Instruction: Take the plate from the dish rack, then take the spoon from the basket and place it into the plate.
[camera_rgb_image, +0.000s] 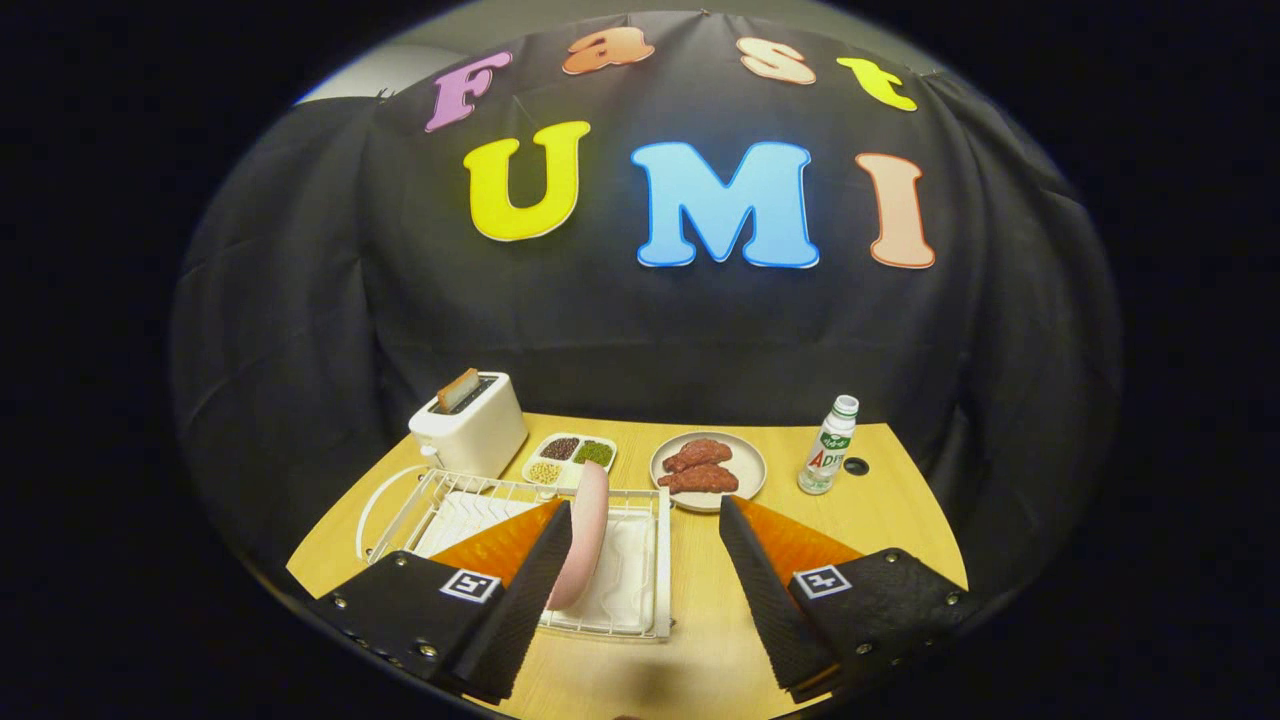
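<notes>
A pink plate stands on edge in the white wire dish rack on the wooden table. My gripper is open above the table's near side. Its left finger overlaps the rack just left of the plate, and its right finger hangs over bare table to the right of the rack. The plate rises between the fingers, close to the left one, and nothing presses on it.
Behind the rack stand a white toaster with a slice in it and a small divided dish of beans. A round plate with meat pieces and a small water bottle sit right of those. Bare tabletop lies right of the rack.
</notes>
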